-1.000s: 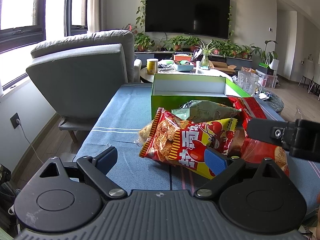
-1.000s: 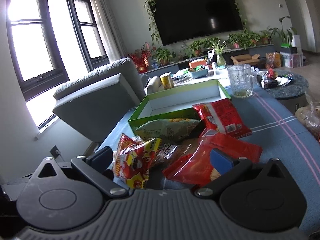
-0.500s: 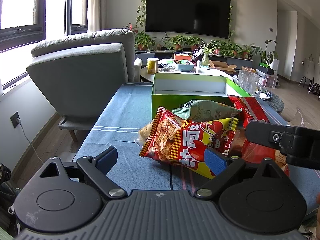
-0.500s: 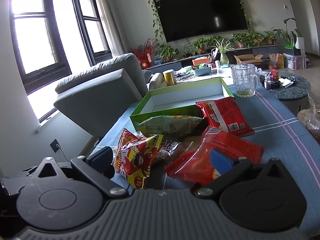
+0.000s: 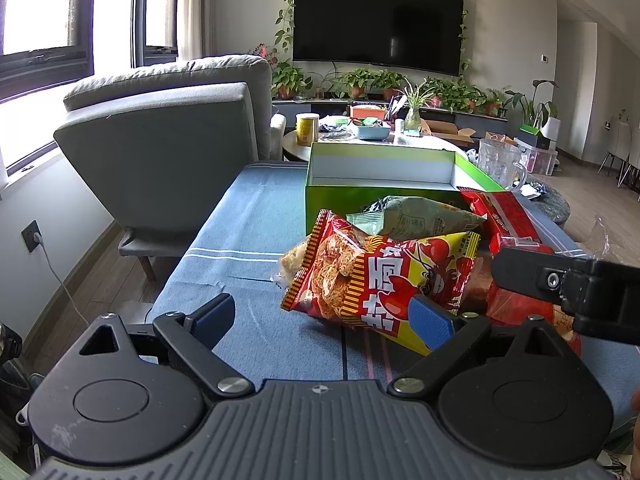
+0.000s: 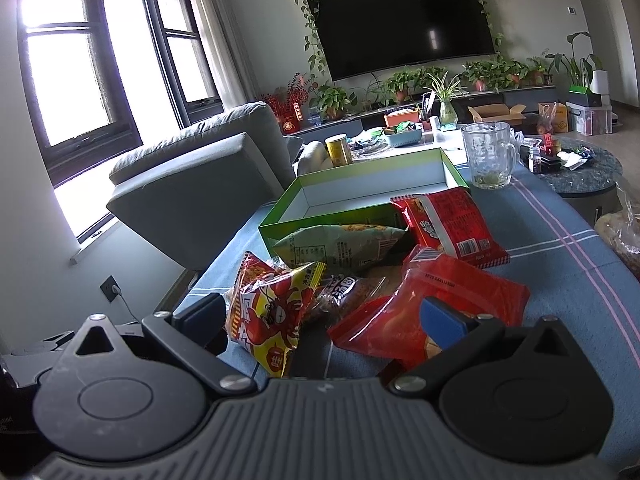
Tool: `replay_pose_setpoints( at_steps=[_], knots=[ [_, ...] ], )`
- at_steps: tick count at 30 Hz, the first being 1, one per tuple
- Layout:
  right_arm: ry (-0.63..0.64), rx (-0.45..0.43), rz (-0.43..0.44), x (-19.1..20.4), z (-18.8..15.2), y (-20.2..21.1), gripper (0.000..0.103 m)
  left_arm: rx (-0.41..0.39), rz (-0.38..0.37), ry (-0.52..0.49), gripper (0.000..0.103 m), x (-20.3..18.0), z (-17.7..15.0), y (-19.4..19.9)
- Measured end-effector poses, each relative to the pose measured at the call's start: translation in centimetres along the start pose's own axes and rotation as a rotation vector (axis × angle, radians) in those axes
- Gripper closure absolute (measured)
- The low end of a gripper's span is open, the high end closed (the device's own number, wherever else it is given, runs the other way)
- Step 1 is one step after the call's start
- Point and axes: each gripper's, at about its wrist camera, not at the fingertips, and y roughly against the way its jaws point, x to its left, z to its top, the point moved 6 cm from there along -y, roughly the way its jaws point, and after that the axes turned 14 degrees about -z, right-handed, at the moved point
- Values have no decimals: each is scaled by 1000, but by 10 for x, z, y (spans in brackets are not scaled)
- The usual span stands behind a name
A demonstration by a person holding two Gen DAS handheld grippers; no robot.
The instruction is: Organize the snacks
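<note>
Left gripper (image 5: 324, 316): I had its fingers spread wide, gripping nothing.
Right gripper (image 6: 320, 314): fingers wide apart too, nothing held.
Crayfish snack bag (image 5: 384, 284): lay ahead of my left fingers, touching the right pad.
Green box (image 6: 360, 200): beyond the snack pile.

We cannot see the green box's (image 5: 384, 200) floor; behind the crayfish snack bag (image 5: 384, 284), a clear packet (image 5: 294, 262) lies mostly hidden.
</note>
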Motion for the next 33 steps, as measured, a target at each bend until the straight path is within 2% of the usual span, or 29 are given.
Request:
replay_pose_setpoints(
  at_steps=[33],
  knots=[
    [1,10,-3,0,-4,-1,25,-2,4,9,10,2,-2,0]
  ],
)
